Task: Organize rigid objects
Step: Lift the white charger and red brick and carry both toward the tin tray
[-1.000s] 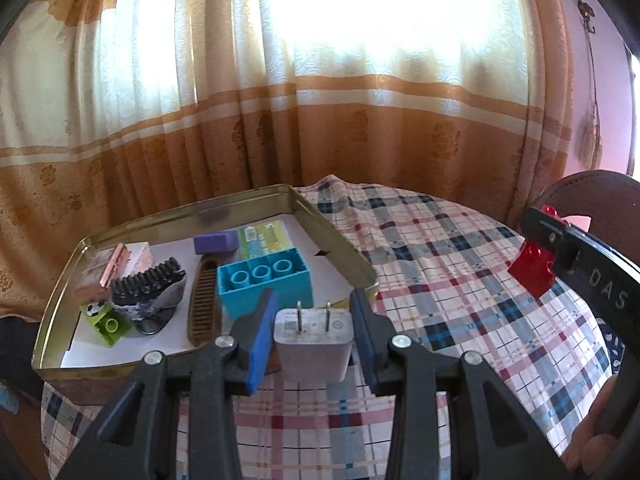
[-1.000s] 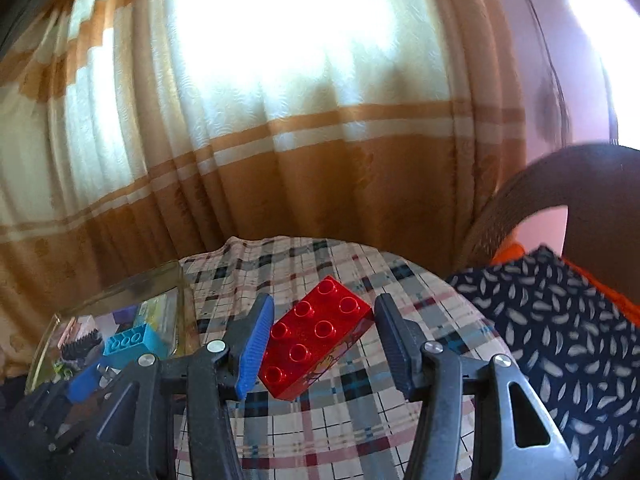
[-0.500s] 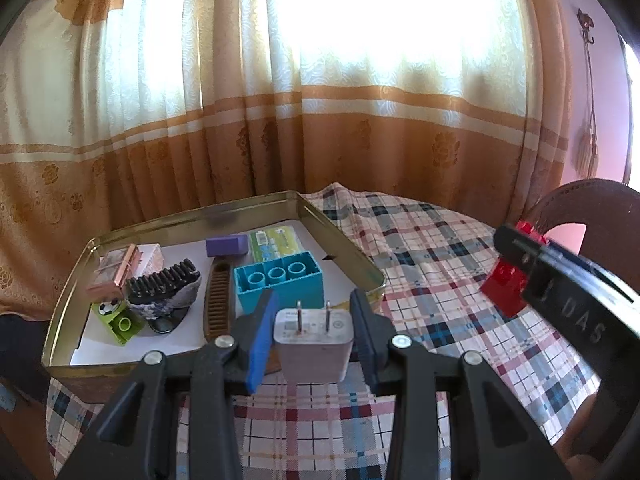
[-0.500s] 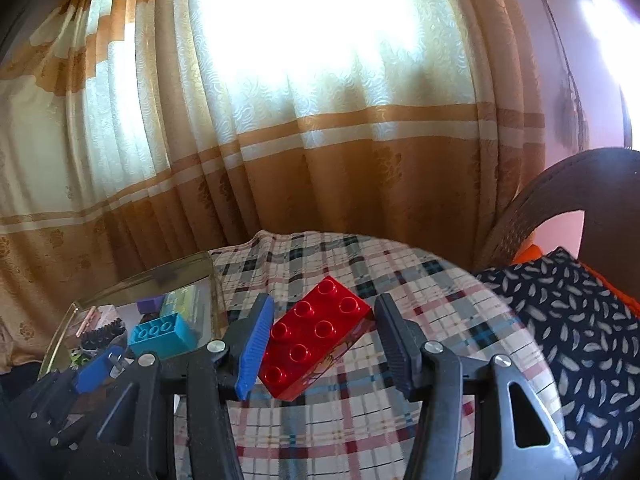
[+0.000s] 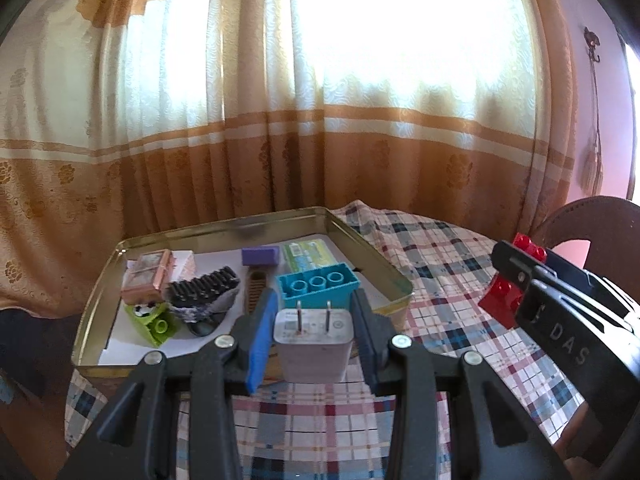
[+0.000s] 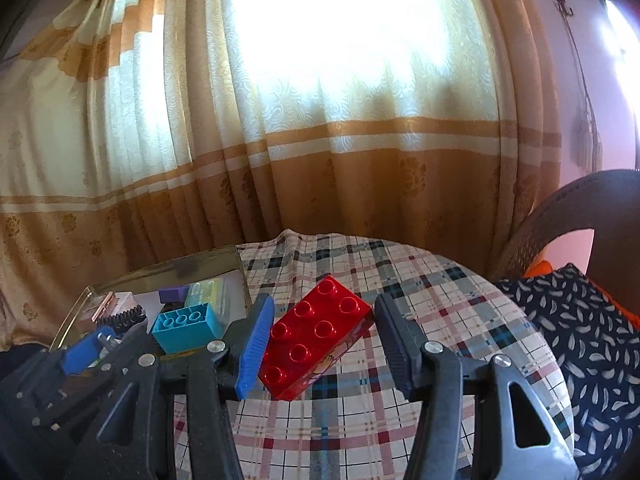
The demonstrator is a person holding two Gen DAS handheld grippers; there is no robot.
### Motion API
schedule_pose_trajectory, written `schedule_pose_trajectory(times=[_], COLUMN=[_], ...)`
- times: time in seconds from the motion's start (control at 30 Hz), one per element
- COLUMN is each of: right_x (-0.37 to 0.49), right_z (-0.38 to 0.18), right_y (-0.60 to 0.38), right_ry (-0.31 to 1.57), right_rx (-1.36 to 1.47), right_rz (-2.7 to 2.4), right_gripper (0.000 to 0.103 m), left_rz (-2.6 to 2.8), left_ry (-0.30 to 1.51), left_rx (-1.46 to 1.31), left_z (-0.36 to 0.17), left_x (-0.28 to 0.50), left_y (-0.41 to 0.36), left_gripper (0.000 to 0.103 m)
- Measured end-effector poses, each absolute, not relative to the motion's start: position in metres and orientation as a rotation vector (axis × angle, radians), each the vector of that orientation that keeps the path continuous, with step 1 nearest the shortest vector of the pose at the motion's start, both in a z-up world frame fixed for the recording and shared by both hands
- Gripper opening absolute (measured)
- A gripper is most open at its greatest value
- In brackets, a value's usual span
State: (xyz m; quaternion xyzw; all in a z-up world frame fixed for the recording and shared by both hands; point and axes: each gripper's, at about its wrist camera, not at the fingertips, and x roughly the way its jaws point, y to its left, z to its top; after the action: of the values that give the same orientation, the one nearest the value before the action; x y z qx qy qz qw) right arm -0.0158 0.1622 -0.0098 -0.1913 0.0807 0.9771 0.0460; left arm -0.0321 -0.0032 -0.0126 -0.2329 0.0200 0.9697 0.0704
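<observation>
My left gripper (image 5: 313,334) is shut on a white plug adapter (image 5: 313,343) with its two prongs pointing forward, held above the table just in front of the metal tray (image 5: 100,284). The tray holds a teal brick (image 5: 316,285), a green brick (image 5: 154,322), a purple block (image 5: 260,256), a brown comb (image 5: 254,288), a black toothed clip (image 5: 202,286) and a pink box (image 5: 146,276). My right gripper (image 6: 324,334) is shut on a red brick (image 6: 316,342), held above the checked tablecloth to the right of the tray (image 6: 240,270). The red brick (image 5: 504,300) shows at right in the left wrist view.
The round table has a checked cloth (image 5: 440,260). Orange and cream curtains (image 5: 280,140) hang behind it. A brown chair (image 6: 580,216) with a dark patterned cushion (image 6: 580,340) stands at the right. The left gripper's body (image 6: 80,380) is at the lower left of the right wrist view.
Both grippers have drawn back and risen a little, so the tray and table look smaller and farther. Both still hold their objects.
</observation>
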Motion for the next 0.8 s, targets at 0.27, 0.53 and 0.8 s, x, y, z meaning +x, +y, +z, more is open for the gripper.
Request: schedule_pose_trajectory(times=[0.27,0.53,0.8], right_x=[-0.016,-0.019,-0.023], right_z=[-0.009,-0.010,-0.010], right_y=[0.157,0.140,0.126], right_ry=[0.263,0.250,0.221], right_rx=[-0.579,-0.599,-0.601], right_rz=[2.995,3.042,3.081], right_gripper=[0.055,0.055,0.055], left_rz=[2.916,2.940,2.955], left_ry=[0.040,-0.021,-0.071], left_rx=[-0.633,-0.593,-0.567], left_z=[-0.008,-0.005,-0.005], left_x=[-0.026,-0.027,-0.027], left_y=[-0.013,-0.034,-0.054], left_gripper=[0.037,0.037,0.037])
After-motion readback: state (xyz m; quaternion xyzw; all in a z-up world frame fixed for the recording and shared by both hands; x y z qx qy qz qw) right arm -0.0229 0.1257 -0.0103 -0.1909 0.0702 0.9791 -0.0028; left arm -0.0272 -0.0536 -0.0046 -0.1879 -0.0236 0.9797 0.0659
